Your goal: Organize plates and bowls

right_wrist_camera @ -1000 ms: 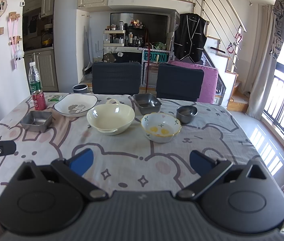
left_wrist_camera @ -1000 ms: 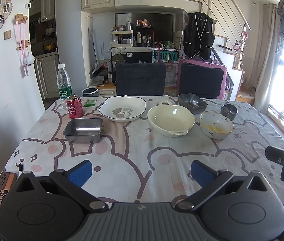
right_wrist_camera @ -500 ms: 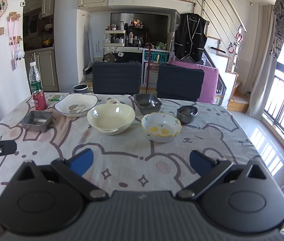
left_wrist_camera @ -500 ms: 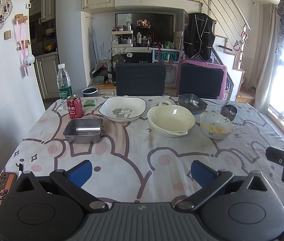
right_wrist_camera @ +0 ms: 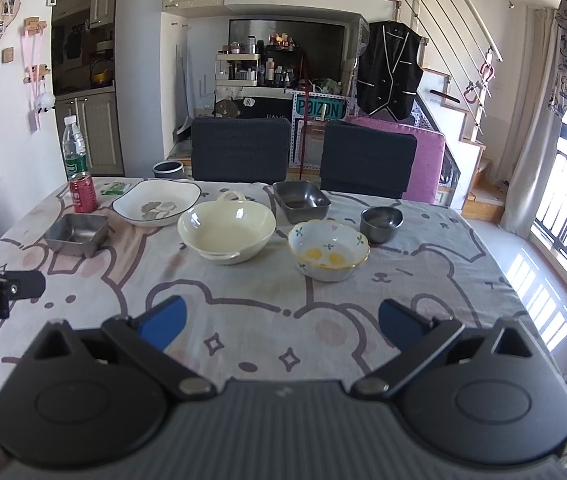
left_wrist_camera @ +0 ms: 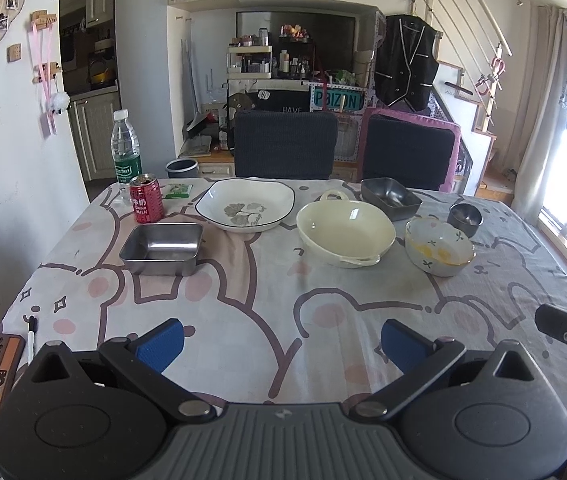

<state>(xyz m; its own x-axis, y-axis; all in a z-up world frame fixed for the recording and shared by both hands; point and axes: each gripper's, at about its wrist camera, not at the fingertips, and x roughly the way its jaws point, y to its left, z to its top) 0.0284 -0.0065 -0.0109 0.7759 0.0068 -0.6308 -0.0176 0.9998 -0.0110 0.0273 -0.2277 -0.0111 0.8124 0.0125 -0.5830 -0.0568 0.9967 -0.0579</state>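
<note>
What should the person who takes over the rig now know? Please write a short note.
Left gripper: open, empty, above the near tablecloth.
Right gripper: open, empty.
All dishes stand separate: steel square tray, white leaf-print plate, cream two-handled bowl, second steel tray, floral bowl, small steel cup.
Done: nothing stacked.
Left: gather and stack everything.

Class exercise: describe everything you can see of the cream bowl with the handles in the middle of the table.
The cream bowl is wide, round, glossy, apparently ceramic or enamel. A loop handle rises at its far rim; another shows at the near rim. It stands upright and empty on the bear-print tablecloth, between the white plate and flowered bowl, touching neither.
</note>
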